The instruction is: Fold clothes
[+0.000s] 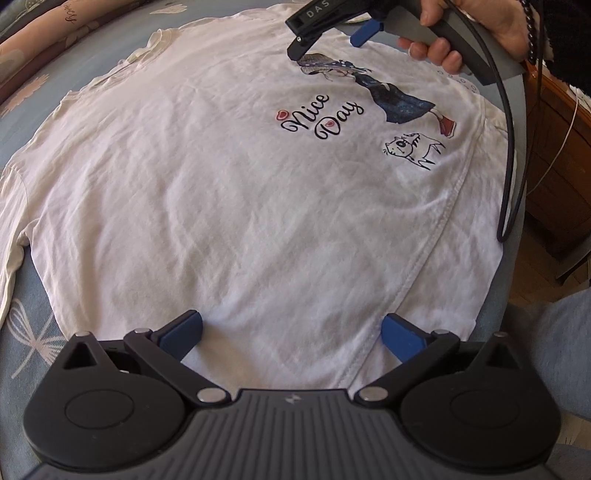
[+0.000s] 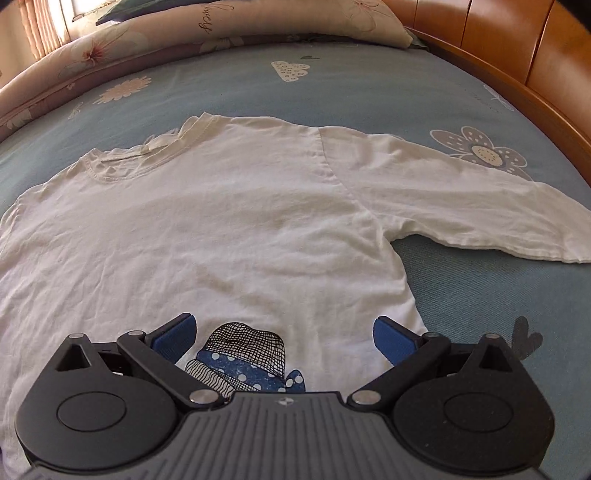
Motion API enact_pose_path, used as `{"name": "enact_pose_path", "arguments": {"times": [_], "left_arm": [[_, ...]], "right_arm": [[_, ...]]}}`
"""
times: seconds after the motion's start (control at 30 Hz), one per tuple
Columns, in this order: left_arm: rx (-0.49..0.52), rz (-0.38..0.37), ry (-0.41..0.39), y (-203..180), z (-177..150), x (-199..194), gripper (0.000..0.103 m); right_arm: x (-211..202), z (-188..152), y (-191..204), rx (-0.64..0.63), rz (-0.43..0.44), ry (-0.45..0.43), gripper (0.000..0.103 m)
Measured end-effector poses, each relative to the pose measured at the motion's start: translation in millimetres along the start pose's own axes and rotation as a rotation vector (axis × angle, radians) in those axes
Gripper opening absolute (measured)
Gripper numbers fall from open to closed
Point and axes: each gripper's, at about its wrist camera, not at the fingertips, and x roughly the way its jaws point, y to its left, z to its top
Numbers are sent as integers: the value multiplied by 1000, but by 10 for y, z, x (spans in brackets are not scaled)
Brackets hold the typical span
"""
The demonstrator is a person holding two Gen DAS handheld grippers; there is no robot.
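I see the white T-shirt (image 1: 229, 192) spread flat, print side up, on the blue flowered bedsheet (image 2: 369, 85), one sleeve (image 2: 480, 210) stretched out toward the wooden bed frame (image 2: 517, 55). My left gripper (image 1: 291, 334) hangs over the hem end with its blue pads wide apart, holding nothing. My right gripper (image 2: 284, 334) is spread open too, just over the printed figure's hat (image 2: 245, 350); whether its pads touch the cloth I cannot tell. In the left view, a hand (image 1: 476, 26) grips the right tool's handle, a black cable (image 1: 511, 147) trailing down from it.
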Motion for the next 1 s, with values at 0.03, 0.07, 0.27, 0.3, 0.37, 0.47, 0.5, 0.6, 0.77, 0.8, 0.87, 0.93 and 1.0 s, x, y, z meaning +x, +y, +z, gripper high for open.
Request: {"name": "enact_pose_path", "arguments": {"times": [0.03, 0.07, 0.27, 0.3, 0.37, 0.47, 0.5, 0.6, 0.77, 0.8, 0.87, 0.93, 1.0], "left_arm": [[-6, 1, 0, 4, -3, -4, 103], [-21, 3, 1, 14, -10, -14, 103], [-156, 30, 31, 104, -110, -99, 102], [-177, 34, 36, 129, -104, -128, 102], [-210, 54, -12, 222, -53, -226, 102], [-249, 128, -98, 484, 87, -306, 102], [-272, 144, -115, 597, 157, -268, 102], [-333, 197, -148, 915, 299, -87, 102], [-438, 216, -93, 1228, 199, 80, 102], [-466, 230, -84, 1251, 118, 42, 102], [-484, 247, -83, 1254, 55, -87, 102], [-479, 259, -111, 1224, 82, -220, 102], [-479, 181, -157, 1210, 223, -286, 102]], "right_arm": [[4, -52, -40, -4, -13, 15, 103], [-7, -115, -83, -13, -30, 26, 103], [-183, -487, -380, -5, -10, 63, 103], [-189, -506, -362, -24, -15, 65, 103], [-179, -511, -335, -26, -29, 67, 103], [-157, -508, -318, -2, -43, 63, 103], [-161, -518, -313, 2, -48, 56, 103], [-171, -536, -310, 7, -55, 43, 103], [-160, -507, -322, 5, -47, 57, 103], [-160, -506, -325, 5, -45, 57, 103], [-161, -510, -328, 5, -44, 55, 103], [-165, -528, -320, 5, -48, 44, 103], [-170, -548, -313, 7, -51, 31, 103]]}}
